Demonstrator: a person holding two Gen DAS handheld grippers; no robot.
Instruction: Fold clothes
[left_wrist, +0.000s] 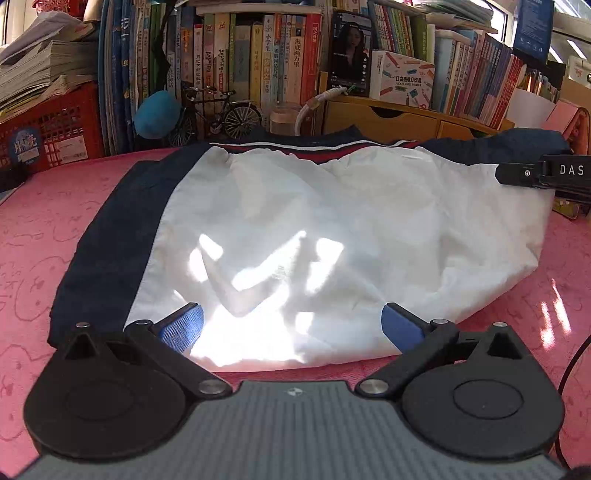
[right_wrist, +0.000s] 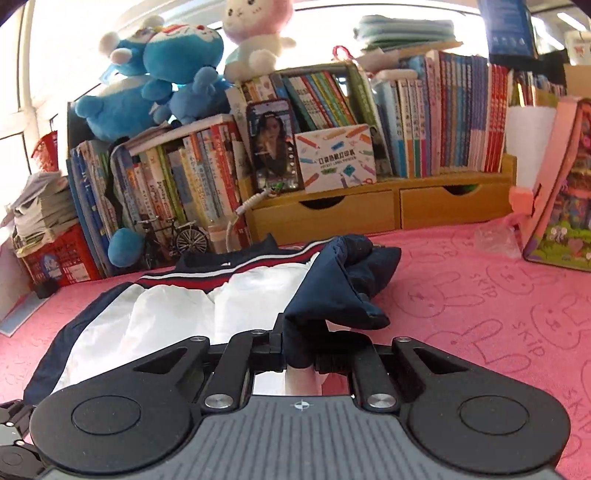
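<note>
Pink cloth-covered surface (right_wrist: 480, 295) printed with rabbit outlines. Lying on it: a white and navy garment (left_wrist: 295, 221) spread flat; a model bicycle (left_wrist: 218, 110), red crate (left_wrist: 48, 136), wooden drawer unit (right_wrist: 388, 210) and pink bag (right_wrist: 561, 195) along its far edge.

A jacket (left_wrist: 332, 229) lies spread on the tabletop (left_wrist: 44, 229), books (left_wrist: 236, 55) ranked behind it, a model bicycle (left_wrist: 218, 114) between them, and a crate (left_wrist: 48, 125) at far left.
</note>
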